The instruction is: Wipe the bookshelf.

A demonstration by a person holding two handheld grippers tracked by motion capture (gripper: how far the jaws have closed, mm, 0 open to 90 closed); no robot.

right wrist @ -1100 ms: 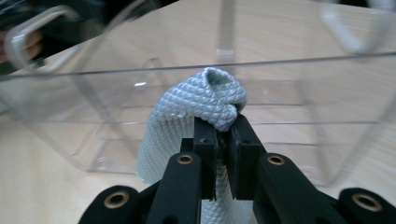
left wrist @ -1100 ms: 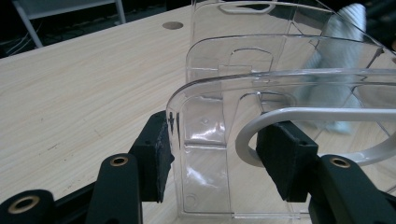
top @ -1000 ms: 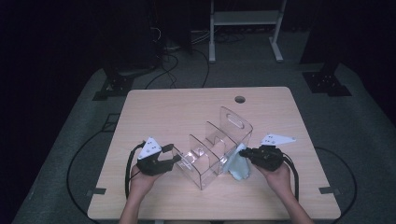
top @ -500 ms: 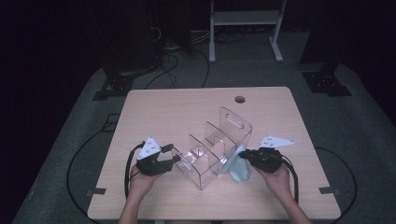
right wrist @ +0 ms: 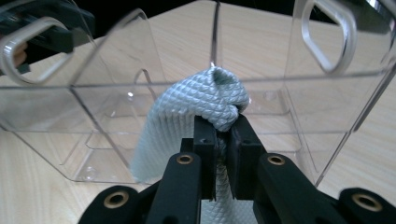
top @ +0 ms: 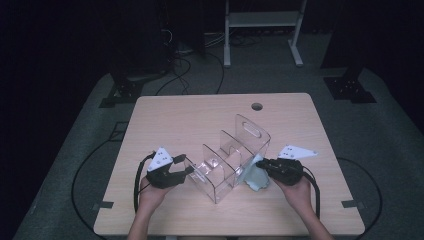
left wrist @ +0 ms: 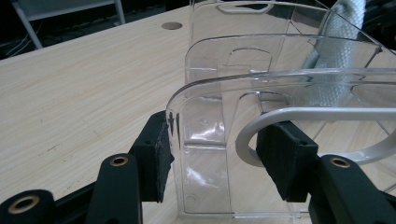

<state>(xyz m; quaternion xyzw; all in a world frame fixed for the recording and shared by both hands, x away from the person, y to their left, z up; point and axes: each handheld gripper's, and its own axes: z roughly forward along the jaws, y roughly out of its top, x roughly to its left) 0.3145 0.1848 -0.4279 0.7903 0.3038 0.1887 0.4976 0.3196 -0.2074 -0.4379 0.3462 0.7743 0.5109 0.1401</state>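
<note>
Clear plastic rack (top: 230, 157) stands on table (top: 200, 115), near its front middle, dividers upright. Left gripper (left wrist: 219, 163) clamps rack's lowest end wall, one pad outside, one inside. Right gripper (right wrist: 223, 135) pinches pale grey-blue cloth (right wrist: 196, 109), jaws together on a fold. Cloth is pressed against rack's long side wall, bunched top level with wall's upper edge; in high view, cloth (top: 256, 176) lies just right of rack.
</note>
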